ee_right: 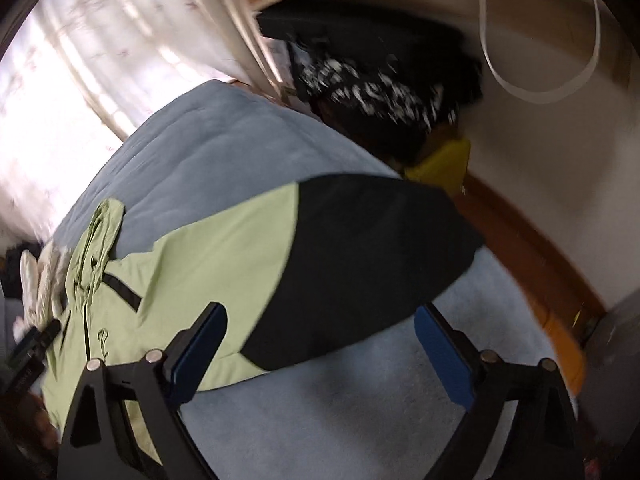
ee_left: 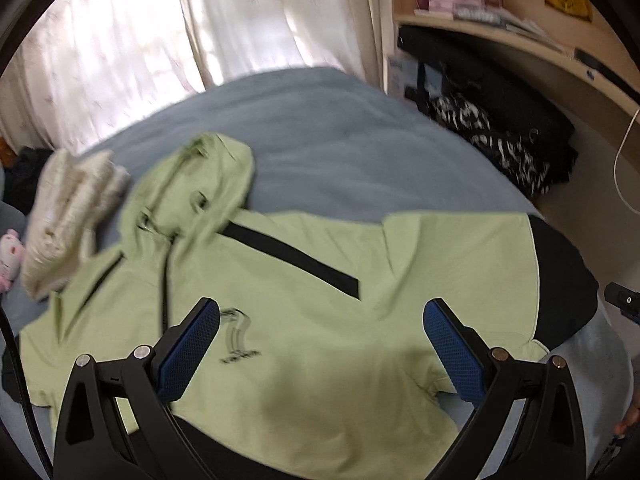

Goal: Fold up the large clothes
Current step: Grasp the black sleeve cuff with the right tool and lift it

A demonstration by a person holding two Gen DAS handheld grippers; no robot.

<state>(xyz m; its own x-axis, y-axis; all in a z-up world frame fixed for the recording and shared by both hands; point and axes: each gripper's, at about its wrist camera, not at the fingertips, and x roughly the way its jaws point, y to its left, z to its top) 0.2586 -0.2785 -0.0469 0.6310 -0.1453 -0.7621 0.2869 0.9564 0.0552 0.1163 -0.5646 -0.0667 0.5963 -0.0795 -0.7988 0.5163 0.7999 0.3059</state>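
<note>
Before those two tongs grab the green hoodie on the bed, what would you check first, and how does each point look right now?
1. Left tongs open, nothing between the pads: ok.
2. Right tongs open, nothing held: ok.
3. Green hoodie spread flat on the blue bedcover: mostly ok; the hood is crumpled.
4. Black sleeve lies stretched out, ahead of the right tongs: ok.
5. Cream garment clear of the hoodie: not ok; it sits against the hoodie's shoulder.
6. Hoodie's lower hem visible: cannot tell; the tongs hide it.
</note>
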